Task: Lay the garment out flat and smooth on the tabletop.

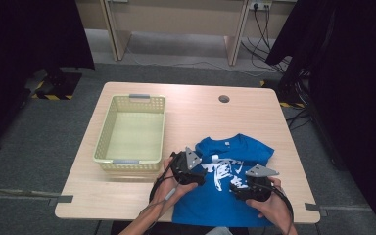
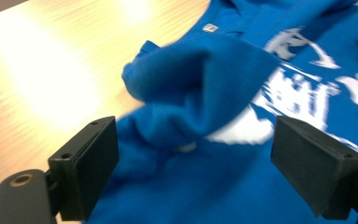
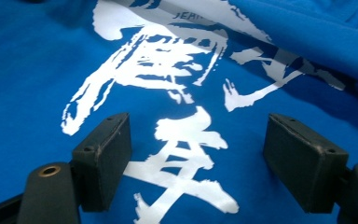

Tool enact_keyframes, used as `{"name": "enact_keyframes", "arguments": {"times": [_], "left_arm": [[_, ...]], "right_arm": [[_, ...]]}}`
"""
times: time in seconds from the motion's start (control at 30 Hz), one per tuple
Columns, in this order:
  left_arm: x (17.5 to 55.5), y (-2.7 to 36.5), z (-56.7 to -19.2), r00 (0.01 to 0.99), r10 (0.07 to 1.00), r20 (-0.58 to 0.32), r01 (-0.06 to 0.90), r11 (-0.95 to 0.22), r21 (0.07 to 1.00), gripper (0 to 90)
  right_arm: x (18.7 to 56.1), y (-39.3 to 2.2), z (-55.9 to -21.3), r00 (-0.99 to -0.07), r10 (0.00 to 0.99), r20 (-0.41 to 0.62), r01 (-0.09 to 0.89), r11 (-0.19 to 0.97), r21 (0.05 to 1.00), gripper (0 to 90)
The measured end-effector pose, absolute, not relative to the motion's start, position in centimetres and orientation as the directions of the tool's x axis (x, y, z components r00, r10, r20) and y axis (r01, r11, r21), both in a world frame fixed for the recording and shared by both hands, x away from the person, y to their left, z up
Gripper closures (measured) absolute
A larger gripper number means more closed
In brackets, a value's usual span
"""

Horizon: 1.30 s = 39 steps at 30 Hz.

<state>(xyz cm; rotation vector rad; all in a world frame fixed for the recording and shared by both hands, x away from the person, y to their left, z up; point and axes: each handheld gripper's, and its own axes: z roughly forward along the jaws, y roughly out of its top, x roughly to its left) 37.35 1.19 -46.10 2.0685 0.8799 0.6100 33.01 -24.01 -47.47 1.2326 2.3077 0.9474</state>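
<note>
High view: we see the blue shirt [image 1: 225, 188] lying on the bench [image 1: 127, 196] beside the basket [image 1: 106, 132]. It looks light, soft and floppy; we'd pinch a folded edge. Both tongs, left [image 1: 194, 172] and right [image 1: 240, 188], gape empty above it.

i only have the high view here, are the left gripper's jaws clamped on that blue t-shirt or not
Observer: Not clamped. In the left gripper view the left gripper has its jaws wide apart, with a bunched fold of the blue t-shirt with white print lying between them, untouched by the pads.
Operator: and the right one
Observer: The right gripper is open too; its jaws straddle the white brush-style characters on flat cloth without pinching it.
Operator: is the shirt flat on the left side
Observer: No, the sleeve area is rumpled into a raised fold beside the light wooden table.
</note>
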Motion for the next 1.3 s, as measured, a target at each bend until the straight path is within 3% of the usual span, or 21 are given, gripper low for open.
{"name": "enact_keyframes", "arguments": {"times": [0.13,0.2,0.27,0.43,0.53,0.83,1.17,1.3], "left_arm": [[38.9,0.3,-46.4,0.646,0.750,0.142,0.378,-0.476,0.794,24.3],[39.4,0.0,-46.4,0.646,0.747,0.158,0.375,-0.490,0.787,41.1],[40.0,0.0,-46.3,0.640,0.751,0.163,0.377,-0.492,0.785,51.4],[41.6,-0.2,-46.2,0.610,0.767,0.201,0.387,-0.509,0.769,63.5],[42.5,-0.2,-46.3,0.586,0.780,0.219,0.402,-0.514,0.758,65.8],[43.8,0.7,-47.5,0.533,0.806,0.258,0.440,-0.524,0.729,62.7],[42.2,0.8,-46.1,0.525,0.821,0.225,0.437,-0.487,0.756,28.4],[40.1,1.0,-45.5,0.553,0.805,0.216,0.405,-0.486,0.774,20.6]], "right_arm": [[32.4,-24.1,-47.6,-0.564,0.826,-0.001,0.580,0.397,0.712,24.5],[32.1,-24.2,-47.6,-0.565,0.825,0.001,0.579,0.396,0.713,24.5],[31.9,-24.3,-47.6,-0.569,0.822,0.000,0.575,0.398,0.715,24.6],[31.3,-24.5,-47.7,-0.567,0.824,0.000,0.574,0.395,0.718,24.8],[31.1,-24.6,-47.7,-0.567,0.824,0.003,0.573,0.392,0.720,24.8],[29.9,-25.0,-47.7,-0.573,0.819,0.004,0.569,0.395,0.721,25.0],[29.0,-25.0,-47.6,-0.575,0.818,0.004,0.575,0.400,0.714,25.0],[28.4,-25.1,-47.5,-0.586,0.810,0.007,0.576,0.410,0.708,24.9]]}}
